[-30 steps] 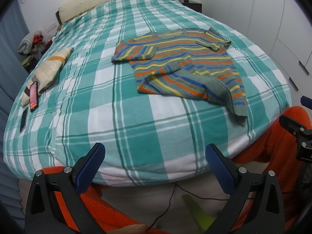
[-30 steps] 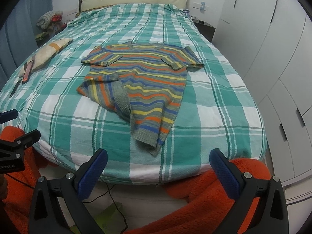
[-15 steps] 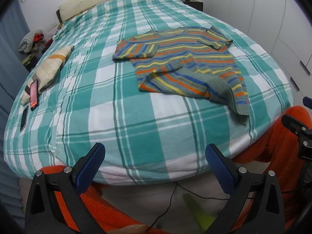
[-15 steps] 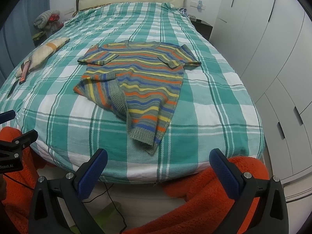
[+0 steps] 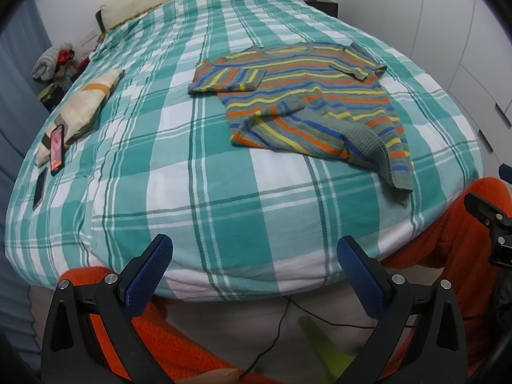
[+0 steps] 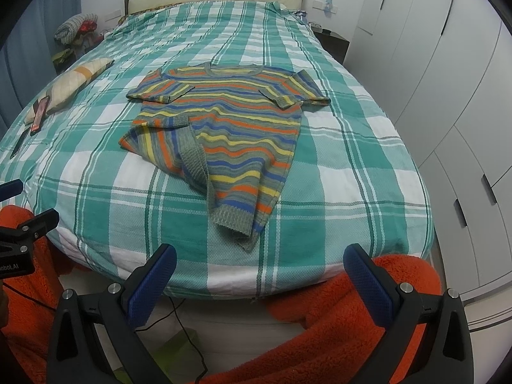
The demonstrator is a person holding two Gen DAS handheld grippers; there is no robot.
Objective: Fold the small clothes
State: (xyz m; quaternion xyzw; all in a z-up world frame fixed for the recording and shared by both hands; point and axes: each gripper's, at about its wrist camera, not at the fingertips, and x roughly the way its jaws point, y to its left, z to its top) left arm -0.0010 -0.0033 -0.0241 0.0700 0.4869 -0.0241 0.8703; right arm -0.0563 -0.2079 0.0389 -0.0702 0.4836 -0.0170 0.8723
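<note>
A small striped knit sweater (image 5: pixel 307 102) (image 6: pixel 230 128) in grey, orange, yellow and blue lies on the green plaid bed cover (image 5: pixel 224 192) (image 6: pixel 336 166). Both short sleeves are folded in over the chest. Its lower left corner is turned over, showing the ribbed hem. The hem end points toward the near edge of the bed. My left gripper (image 5: pixel 254 268) hovers open at the foot of the bed, left of the sweater. My right gripper (image 6: pixel 260 272) is open too, just below the sweater's hem. Neither holds anything.
A cream quilted pillow (image 5: pixel 84 102) and a red phone (image 5: pixel 57 148) rest on the bed's left side, with a dark phone (image 5: pixel 39 188) beside them. Orange fleece (image 6: pixel 336 320) sits below the bed edge. White wardrobe doors (image 6: pixel 464 96) line the right wall. A cable (image 5: pixel 275 336) runs along the floor.
Both grippers have drifted slightly nearer to the bed, so the sweater sits a little lower and larger in each view. Their jaws stay wide apart.
</note>
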